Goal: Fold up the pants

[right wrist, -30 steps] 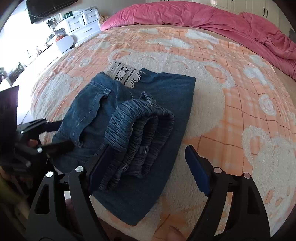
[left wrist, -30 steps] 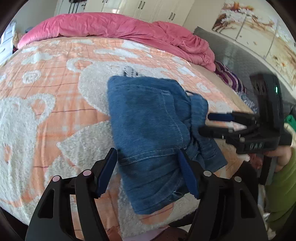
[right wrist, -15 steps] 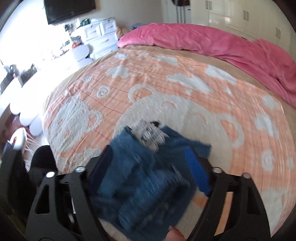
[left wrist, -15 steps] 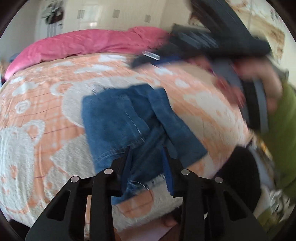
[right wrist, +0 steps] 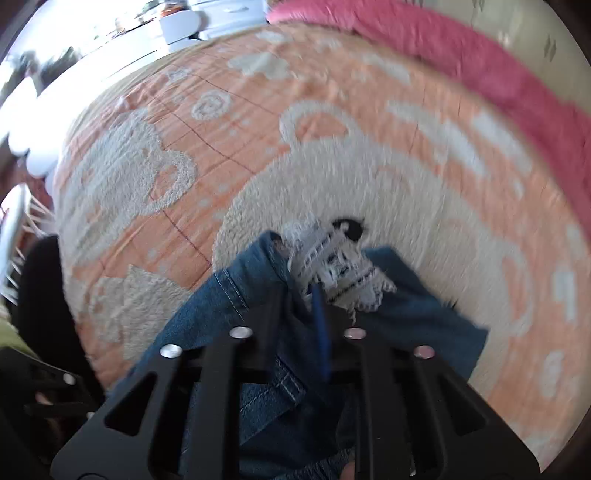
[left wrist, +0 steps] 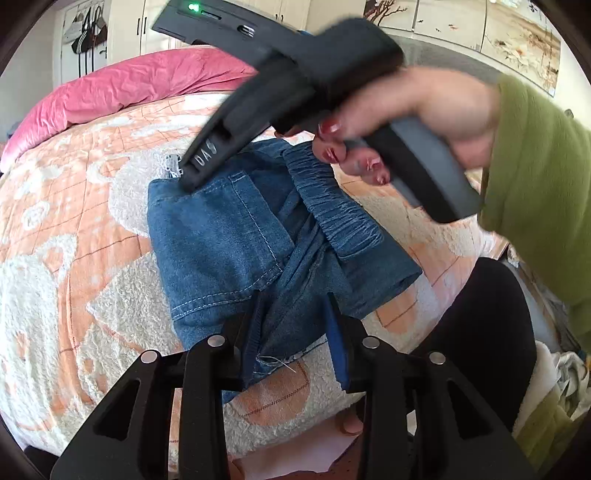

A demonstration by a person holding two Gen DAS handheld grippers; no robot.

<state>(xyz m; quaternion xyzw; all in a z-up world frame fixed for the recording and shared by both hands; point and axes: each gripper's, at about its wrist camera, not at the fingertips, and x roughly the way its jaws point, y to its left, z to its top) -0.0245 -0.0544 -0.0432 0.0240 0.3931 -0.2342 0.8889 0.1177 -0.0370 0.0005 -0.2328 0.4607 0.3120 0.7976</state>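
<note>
Folded blue denim pants (left wrist: 229,236) lie on the bed, elastic waistband (left wrist: 332,206) on the right. My left gripper (left wrist: 295,328) is shut on a bunched fold at their near hem edge. A hand (left wrist: 406,110) in a green sleeve carries my right gripper (left wrist: 186,179) across the pants to their far left corner, beside a white lace trim (left wrist: 166,166). In the blurred right wrist view, the right gripper (right wrist: 303,295) is shut on the pants (right wrist: 229,302) just below the lace trim (right wrist: 340,269).
An orange and cream fleece blanket (left wrist: 74,221) covers the bed, with a pink duvet (left wrist: 129,88) heaped along the far side. The person's dark-clad leg (left wrist: 480,332) stands at the bed's near right edge. White furniture (right wrist: 181,26) stands beyond the bed.
The left jaws closed onto the pants' near edge. The right gripper swung from the right side over the pants to their far corner and shut there by the lace.
</note>
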